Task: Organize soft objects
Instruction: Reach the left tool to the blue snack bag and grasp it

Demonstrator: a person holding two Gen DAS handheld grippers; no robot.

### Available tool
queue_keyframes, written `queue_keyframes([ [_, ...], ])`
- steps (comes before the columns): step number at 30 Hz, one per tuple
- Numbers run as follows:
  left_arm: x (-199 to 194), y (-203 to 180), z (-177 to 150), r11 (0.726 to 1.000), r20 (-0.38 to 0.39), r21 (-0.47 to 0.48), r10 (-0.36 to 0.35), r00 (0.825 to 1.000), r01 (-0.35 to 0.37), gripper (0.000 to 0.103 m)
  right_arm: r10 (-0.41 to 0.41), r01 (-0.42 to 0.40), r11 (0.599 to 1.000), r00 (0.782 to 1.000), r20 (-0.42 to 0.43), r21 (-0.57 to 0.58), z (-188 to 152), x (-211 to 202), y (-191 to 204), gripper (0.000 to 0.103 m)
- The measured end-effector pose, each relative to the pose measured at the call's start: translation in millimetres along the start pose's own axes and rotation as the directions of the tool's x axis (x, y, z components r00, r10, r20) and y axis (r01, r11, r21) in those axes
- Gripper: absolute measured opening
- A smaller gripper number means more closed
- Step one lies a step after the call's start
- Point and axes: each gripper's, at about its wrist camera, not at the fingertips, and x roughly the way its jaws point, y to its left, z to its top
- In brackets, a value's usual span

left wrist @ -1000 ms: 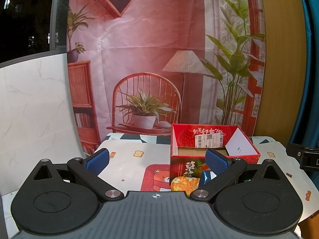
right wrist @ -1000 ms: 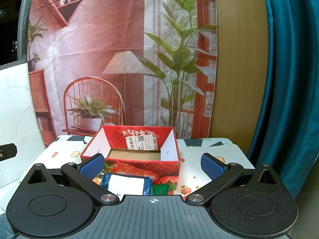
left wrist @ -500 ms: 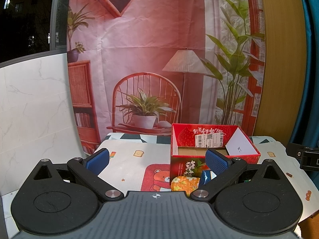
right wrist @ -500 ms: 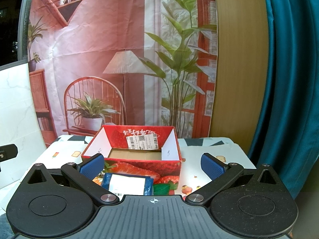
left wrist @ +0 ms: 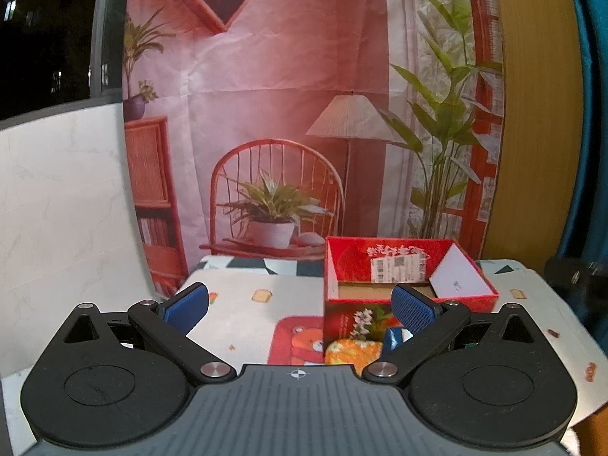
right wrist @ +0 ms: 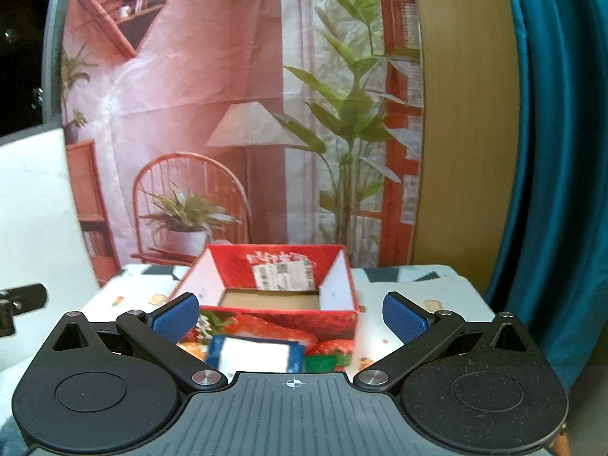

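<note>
A printed backdrop of a chair, lamp and plants hangs behind a surface (left wrist: pixel 243 304) covered with a cartoon-patterned cloth. An open red box (right wrist: pixel 273 296) stands on it, its cardboard floor apparently empty. Soft packets lie against its near wall: a blue packet (right wrist: pixel 254 353) with a white label, a green one (right wrist: pixel 321 363), and an orange patterned one (left wrist: pixel 351 351). The left claw (left wrist: pixel 300 304) and right claw (right wrist: pixel 290 313) both hover spread wide, gripping nothing. The task looks barely begun; the next move likely calls for lowering the right claw around the blue packet.
</note>
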Motion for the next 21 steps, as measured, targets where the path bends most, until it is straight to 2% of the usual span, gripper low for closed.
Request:
queue_keyframes([
  [2, 11.2, -1.2, 0.3, 1.0, 0.0, 0.009, 0.017, 1.0, -0.017, 0.103, 0.024, -0.025, 1.0, 0.999, 0.028, 0.012, 5.7, 6.1, -3.6, 0.103],
  [6, 40.9, -1.0, -2.3, 1.0, -0.03, 0.0, 0.001, 1.0, -0.001, 0.103, 0.089, -0.091, 0.996, 0.992, 0.092, 0.014, 12.8, 19.7, -12.4, 0.103],
  [9, 66.3, -1.6, -10.2, 1.0, -0.067, -0.007, -0.023, 0.997, 0.022, 0.103, 0.034, -0.034, 0.999, 0.988, 0.148, -0.007, 9.2, 36.9, -10.9, 0.103],
  [11, 83.0, -2.6, -18.5, 0.999, -0.099, -0.013, -0.04, 0.994, 0.039, 0.103, 0.024, -0.022, 1.0, 0.992, 0.121, -0.018, 4.4, 54.2, -10.6, 0.103],
  [15, 111.0, -3.8, -37.6, 0.994, -0.142, -0.042, -0.102, 0.985, 0.097, 0.103, 0.059, -0.059, 0.998, 0.998, 0.0, 0.006, -7.8, 90.3, -16.7, 0.103],
  [18, 129.9, -6.9, -50.2, 0.99, -0.174, -0.048, -0.137, 0.975, 0.131, 0.103, -0.014, 0.014, 1.0, 0.999, -0.043, 0.015, -28.0, 107.2, -19.2, 0.103],
  [21, 144.3, -11.4, -61.9, 0.986, -0.2, -0.043, -0.167, 0.965, 0.162, 0.101, -0.008, 0.01, 1.0, 0.997, -0.083, 0.022, -53.6, 118.7, -24.0, 0.103],
])
